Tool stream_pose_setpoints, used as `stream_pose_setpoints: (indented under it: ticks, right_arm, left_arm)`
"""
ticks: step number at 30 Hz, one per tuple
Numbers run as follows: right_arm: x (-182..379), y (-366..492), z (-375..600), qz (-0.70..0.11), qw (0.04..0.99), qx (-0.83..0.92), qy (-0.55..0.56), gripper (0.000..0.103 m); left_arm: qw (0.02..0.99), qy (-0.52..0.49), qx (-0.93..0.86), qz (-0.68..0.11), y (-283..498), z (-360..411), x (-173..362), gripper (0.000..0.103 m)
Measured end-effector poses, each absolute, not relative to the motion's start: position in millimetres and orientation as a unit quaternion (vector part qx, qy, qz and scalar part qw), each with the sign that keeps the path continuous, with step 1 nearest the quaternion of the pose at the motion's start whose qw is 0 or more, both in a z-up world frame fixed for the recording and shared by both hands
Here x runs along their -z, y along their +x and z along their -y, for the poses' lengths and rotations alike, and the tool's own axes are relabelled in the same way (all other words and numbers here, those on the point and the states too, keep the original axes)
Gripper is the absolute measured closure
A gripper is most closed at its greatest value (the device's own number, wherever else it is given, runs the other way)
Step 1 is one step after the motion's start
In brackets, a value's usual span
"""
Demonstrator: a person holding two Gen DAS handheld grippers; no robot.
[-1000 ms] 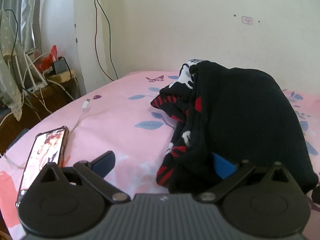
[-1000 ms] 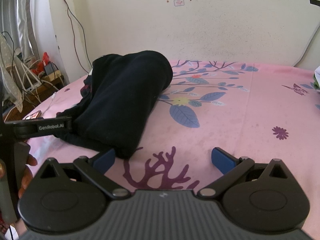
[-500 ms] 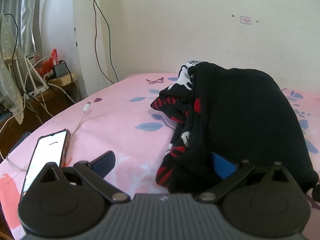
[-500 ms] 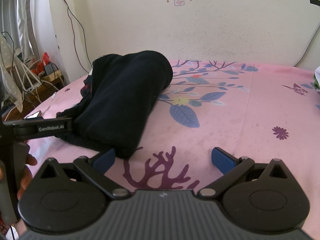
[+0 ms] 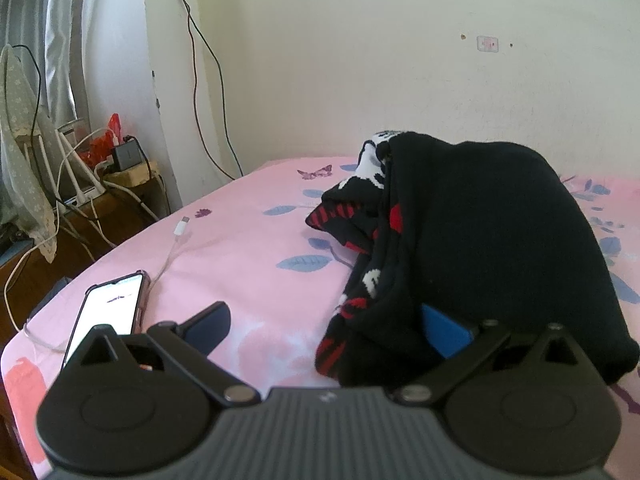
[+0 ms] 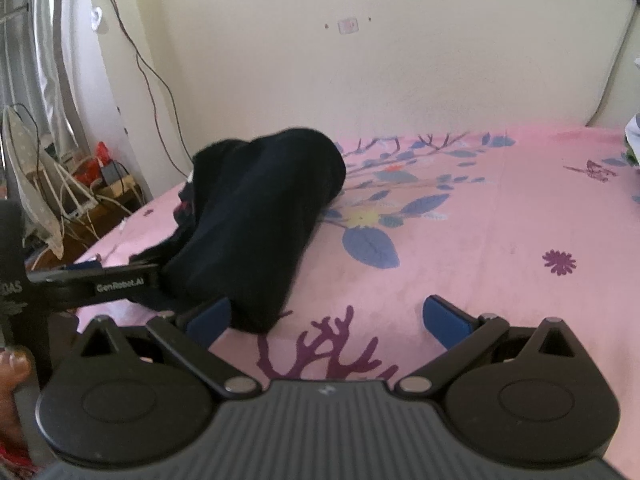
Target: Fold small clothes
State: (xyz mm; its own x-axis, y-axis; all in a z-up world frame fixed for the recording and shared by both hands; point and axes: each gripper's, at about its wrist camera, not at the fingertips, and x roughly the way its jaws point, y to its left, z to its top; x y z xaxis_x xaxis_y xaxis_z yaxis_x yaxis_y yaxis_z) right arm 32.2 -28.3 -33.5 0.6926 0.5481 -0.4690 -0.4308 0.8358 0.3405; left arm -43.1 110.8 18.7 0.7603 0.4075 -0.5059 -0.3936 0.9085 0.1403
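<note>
Clothes sit in a lump on my bed, nothing folded yet, and both my claws, left and right, gape empty.

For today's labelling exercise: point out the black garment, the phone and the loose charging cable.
black garment (image 5: pixel 492 240), left wrist view, its plain black top.
phone (image 5: pixel 110 314), left wrist view, its lit screen.
charging cable (image 5: pixel 182 227), left wrist view, its white plug end.
</note>
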Motion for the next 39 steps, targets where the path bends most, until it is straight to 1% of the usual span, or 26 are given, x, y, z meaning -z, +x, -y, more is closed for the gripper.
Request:
stream_pose_setpoints:
  ticks: [6,39]
  right_arm:
    - [31.8,30.6,34.0,-0.273,0.916,-0.269,0.114,0.006]
    - [32.2,31.3,32.0,-0.279,0.912,-0.278,0.111,0.006]
  left_arm:
    - [0.942,0.007,-0.211,-0.261,-47.0,-112.4,-20.1,0.0]
    - [0.939,0.01,-0.223,-0.263,-48.6,-114.4,-19.5,0.0]
